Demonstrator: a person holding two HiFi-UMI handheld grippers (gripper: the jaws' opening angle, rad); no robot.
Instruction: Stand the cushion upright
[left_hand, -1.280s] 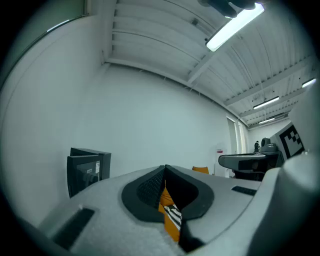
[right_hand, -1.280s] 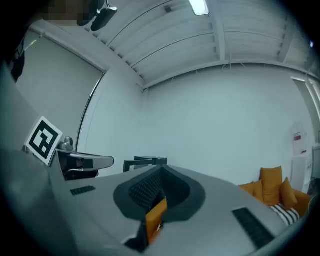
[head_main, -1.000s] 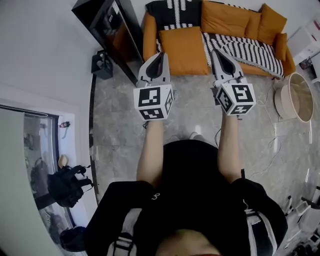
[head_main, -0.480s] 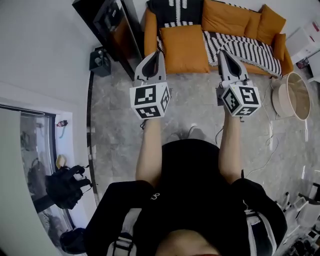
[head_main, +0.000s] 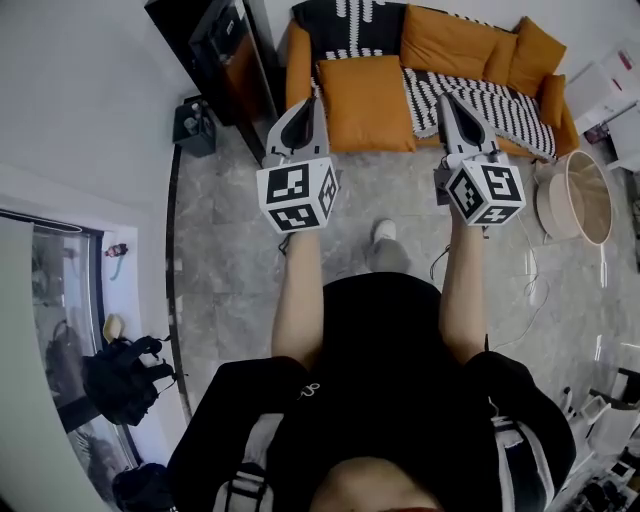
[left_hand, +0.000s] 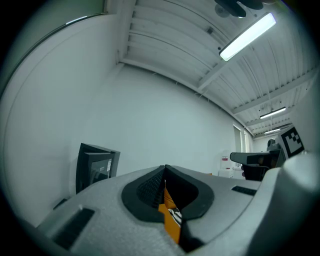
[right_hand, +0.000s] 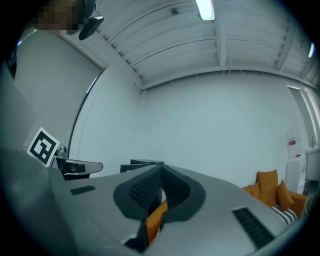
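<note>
Currently, I carry the left gripper (head_main: 318, 101) and right gripper (head_main: 446, 99) level, both with jaws closed on nothing, aimed at the sofa (head_main: 297, 62) where the orange cushion (head_main: 366, 102) lies flat, likely framing it for a two-sided lift.

Cushion (head_main: 365, 100) flat on sofa (head_main: 297, 60); left gripper (head_main: 317, 101), right gripper (head_main: 446, 99) near, jaws seemingly together.

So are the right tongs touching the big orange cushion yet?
Apart. In the head view the right tongs sit beside the flat orange cushion, with striped blanket showing between them.
</note>
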